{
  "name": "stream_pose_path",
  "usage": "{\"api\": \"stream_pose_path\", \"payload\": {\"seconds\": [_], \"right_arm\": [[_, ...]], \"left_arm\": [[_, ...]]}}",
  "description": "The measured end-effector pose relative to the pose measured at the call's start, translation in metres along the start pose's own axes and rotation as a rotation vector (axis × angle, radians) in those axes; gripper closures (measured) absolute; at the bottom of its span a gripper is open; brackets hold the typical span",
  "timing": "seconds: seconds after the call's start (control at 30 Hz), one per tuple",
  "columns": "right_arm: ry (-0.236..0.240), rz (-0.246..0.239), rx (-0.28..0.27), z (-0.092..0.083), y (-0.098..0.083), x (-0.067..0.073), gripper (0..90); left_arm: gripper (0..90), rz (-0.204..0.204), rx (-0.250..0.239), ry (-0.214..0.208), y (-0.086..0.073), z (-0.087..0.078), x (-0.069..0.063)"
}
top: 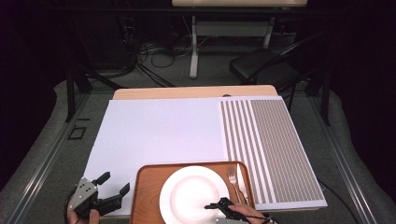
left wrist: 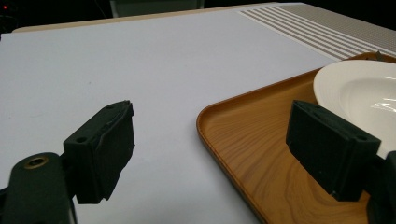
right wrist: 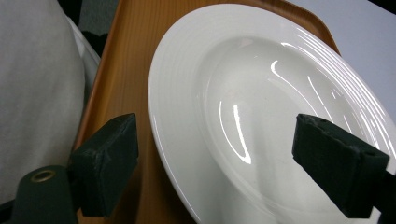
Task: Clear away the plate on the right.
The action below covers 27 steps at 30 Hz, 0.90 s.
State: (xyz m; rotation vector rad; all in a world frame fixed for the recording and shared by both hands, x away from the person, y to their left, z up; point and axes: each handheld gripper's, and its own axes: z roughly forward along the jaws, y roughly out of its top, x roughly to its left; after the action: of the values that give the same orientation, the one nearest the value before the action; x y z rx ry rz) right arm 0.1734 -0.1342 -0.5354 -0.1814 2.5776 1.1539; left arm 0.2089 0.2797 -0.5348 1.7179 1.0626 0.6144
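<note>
Black foam pads face each other across a wide gap on the right gripper [top: 218, 208], which sits over the near right rim of the white plate [top: 189, 193]; its jaws stand spread, nothing pinched between them; in the right gripper view the plate [right wrist: 261, 116] lies beyond and between the two pads, none of them pressing on it, and one pad hangs over the orange-brown wood of the tray [right wrist: 126, 70] beside the plate's rim. A hand [top: 250, 214] carries this gripper in from the bottom edge of the high view.

Just right of the plate, on the same tray [top: 147, 186], a fork [top: 232, 179] and a knife [top: 241, 179] lie side by side, pointing away from the person; the plate rests roughly at the tray's middle.

Off the tray's left edge the left gripper [top: 112, 184] hovers over the near left corner of the worktop, jaws likewise spread and holding nothing; in the left gripper view one pad stands above the tray's rounded corner [left wrist: 233, 135] and the other above the pale sheet [left wrist: 140, 60]; the plate's rim [left wrist: 355, 88] shows at the right.

The tray sits at the near edge of the white sheet [top: 159, 130] covering the worktop; a striped panel [top: 266, 144] takes up its right part; beyond the worktop stand a dark chair [top: 266, 65] and a tangle of cables [top: 154, 56] on the floor.
</note>
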Motion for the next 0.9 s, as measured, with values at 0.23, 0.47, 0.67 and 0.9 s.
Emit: {"api": "stream_pose_path", "payload": {"seconds": [0.23, 0.47, 0.67, 0.9], "right_arm": [[0.008, 0.11, -0.062, -0.007, -0.003, -0.008, 6.3], [0.004, 0.22, -0.094, -0.01, -0.006, -0.017, 0.0], [-0.026, 0.316, -0.12, -0.015, -0.009, -0.028, 0.0], [-0.093, 0.379, -0.129, -0.023, -0.015, -0.04, 0.0]], "left_arm": [[15.5, 0.002, 0.002, 0.001, 0.0, 0.0, 0.0], [15.5, 0.0, -0.003, 0.0, 0.0, 0.0, 0.0], [15.5, 0.006, -0.001, -0.003, 0.0, 0.0, 0.0], [15.5, 0.006, -0.002, -0.002, 0.0, -0.001, 0.0]]}}
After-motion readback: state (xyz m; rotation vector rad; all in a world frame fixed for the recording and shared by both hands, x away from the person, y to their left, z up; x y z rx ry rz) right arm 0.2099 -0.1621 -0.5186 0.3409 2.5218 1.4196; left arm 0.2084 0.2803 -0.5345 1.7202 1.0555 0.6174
